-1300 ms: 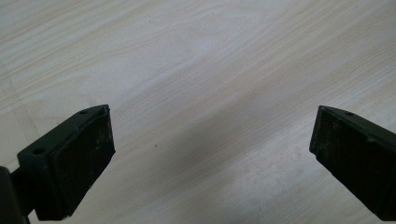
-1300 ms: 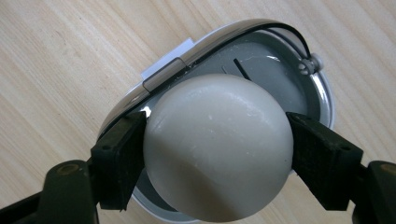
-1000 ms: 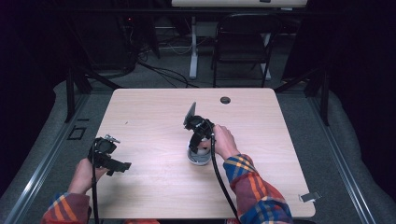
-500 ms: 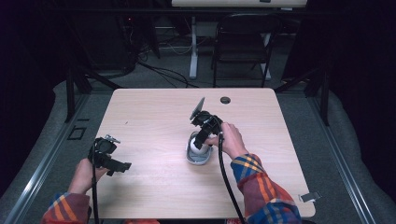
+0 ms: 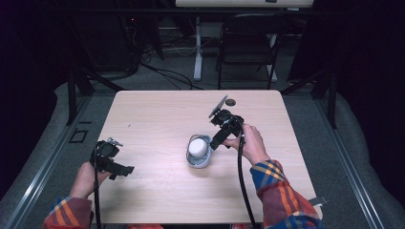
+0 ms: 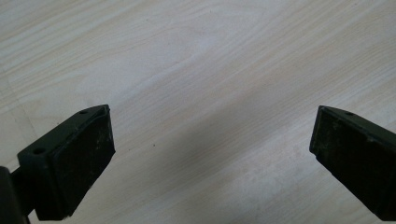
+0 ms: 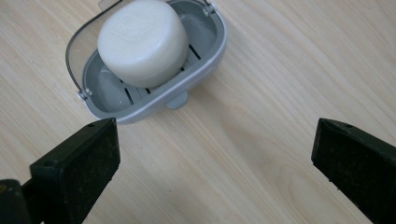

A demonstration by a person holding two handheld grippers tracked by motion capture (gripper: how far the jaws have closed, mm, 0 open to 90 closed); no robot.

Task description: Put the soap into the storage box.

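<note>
Nearest the person, the left gripper (image 5: pixel 111 160) rests low over the near left part of the pale wooden table (image 5: pixel 157 114), its black fingers (image 6: pixel 70 163) wide apart in the left gripper view with bare wood grain between them; it holds nothing and looks idle. Further in, near the middle of the table, sits the grey oval plastic soap dish (image 5: pixel 198 157) with the round white bar of soap (image 5: pixel 198 147) lying inside it on the slotted floor (a thin clear lid edge seems to curve behind it, though that part is hard to read). Just beside the dish, on its far right side, the right gripper (image 5: pixel 224 126) hangs tilted down toward it, fingers (image 7: pixel 77 172) spread wide and gripping nothing; in the right gripper view the soap (image 7: pixel 142 42) and dish (image 7: pixel 205 56) lie ahead of the fingertips, apart from them. By the look of it, the soap is already placed in the dish and the gripper has let go, so the placing seems done; closing the dish may remain. At the far edge lies a small dark round disc (image 5: pixel 231 102), untouched
</note>
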